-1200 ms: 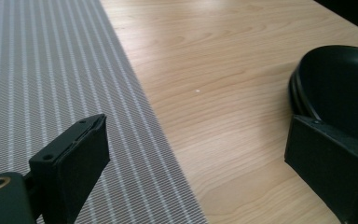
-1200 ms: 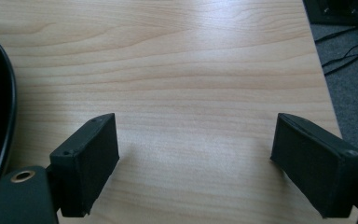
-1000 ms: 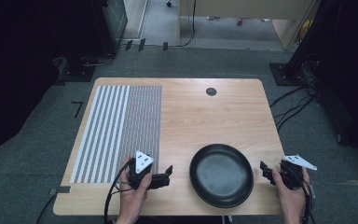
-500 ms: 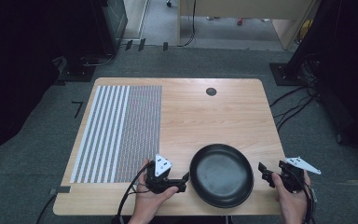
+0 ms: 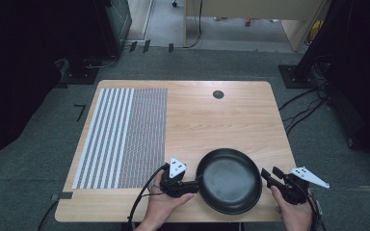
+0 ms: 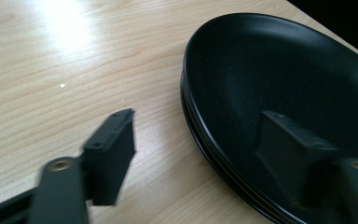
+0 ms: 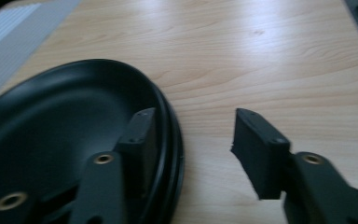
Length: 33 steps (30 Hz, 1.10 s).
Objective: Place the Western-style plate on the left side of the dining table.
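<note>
Plate (image 5: 229, 180), black, sits at the near edge of the worktop (image 5: 197, 115), between the two hands. In the left gripper view it looks like a stack of thin black plates, rims nested; count unclear.

Left tongs (image 5: 192, 185): jaws straddle the plate's left rim, one inside the bowl, one outside over the wood. They have just been closing, rim between them, but a gap shows on both sides, so not clamped yet. Right tongs (image 5: 268, 176): same on the right rim, one jaw over the plate, the other clear of it above the wood; also just been closing, not yet biting.

Risks, as I judge them:
- Rim is thin, glossy and sloped. A shallow bite can slip off when lifted.
- If it is a stack, jaws may catch just the top plate or a few, and the rest drop or shift.
- Uneven closing left vs right pushes the plate sideways; it is already near the front edge and could slide off.
- Lifting one side first tilts it and levers it out of the other grip.

Striped mat (image 5: 123, 137) lies well apart on the left, no interference.

Writing: none readable. No brand or label on the plate, mat or tongs.
</note>
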Motion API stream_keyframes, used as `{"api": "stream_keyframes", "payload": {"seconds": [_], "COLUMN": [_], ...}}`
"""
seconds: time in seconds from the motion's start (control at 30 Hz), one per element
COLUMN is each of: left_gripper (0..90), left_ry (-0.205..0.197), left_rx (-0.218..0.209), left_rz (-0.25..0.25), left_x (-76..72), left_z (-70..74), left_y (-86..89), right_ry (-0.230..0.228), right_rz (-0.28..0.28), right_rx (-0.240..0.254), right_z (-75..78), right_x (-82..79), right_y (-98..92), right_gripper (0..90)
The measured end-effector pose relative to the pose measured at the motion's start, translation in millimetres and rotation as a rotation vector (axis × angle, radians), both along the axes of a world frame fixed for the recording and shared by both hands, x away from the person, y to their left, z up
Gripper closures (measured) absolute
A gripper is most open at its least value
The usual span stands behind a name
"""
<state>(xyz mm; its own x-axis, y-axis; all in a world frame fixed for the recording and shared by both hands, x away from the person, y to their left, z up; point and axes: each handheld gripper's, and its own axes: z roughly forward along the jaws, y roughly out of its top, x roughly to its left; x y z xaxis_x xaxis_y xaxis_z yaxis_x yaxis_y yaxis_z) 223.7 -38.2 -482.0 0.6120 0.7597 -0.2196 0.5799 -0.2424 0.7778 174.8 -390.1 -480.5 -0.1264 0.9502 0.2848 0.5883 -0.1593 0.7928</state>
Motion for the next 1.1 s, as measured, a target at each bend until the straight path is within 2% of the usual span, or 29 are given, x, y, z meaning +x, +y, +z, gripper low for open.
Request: {"api": "stream_keyframes", "payload": {"seconds": [0.13,0.33,0.43,0.73,0.83,0.93,1.1], "left_gripper": [43.3,50.6,54.1,59.2,58.9,59.6,62.6], "left_ry": [0.006,0.032,0.049,0.088,0.094,0.093,0.119], "left_rx": [-0.006,-0.007,-0.012,-0.032,-0.027,-0.019,-0.038], "left_rz": [-0.014,-0.044,-0.052,-0.075,-0.086,-0.088,-0.093], "left_x": [0.8,-0.3,0.1,1.3,0.3,-0.1,2.9], "left_z": [-0.5,-4.5,-6.3,-8.6,-9.4,-9.7,-9.4], "left_y": [-1.5,-6.9,-7.7,-8.3,-10.1,-10.6,-7.6], "right_ry": [-0.018,0.001,0.027,0.041,0.067,0.07,0.076], "right_rz": [0.024,0.012,0.004,-0.012,-0.014,-0.029,-0.034], "right_rx": [0.067,0.069,0.096,0.138,0.156,0.17,0.186], "right_z": [-2.0,-5.9,-7.0,-9.8,-12.8,-13.7,-13.9], "right_x": [-3.2,-5.4,-6.5,-6.1,-5.9,-6.2,-6.3], "right_y": [4.3,9.3,9.5,8.7,7.8,8.6,8.3], "right_gripper": [64.2,68.1,71.4,83.8,85.2,85.4,85.7]}}
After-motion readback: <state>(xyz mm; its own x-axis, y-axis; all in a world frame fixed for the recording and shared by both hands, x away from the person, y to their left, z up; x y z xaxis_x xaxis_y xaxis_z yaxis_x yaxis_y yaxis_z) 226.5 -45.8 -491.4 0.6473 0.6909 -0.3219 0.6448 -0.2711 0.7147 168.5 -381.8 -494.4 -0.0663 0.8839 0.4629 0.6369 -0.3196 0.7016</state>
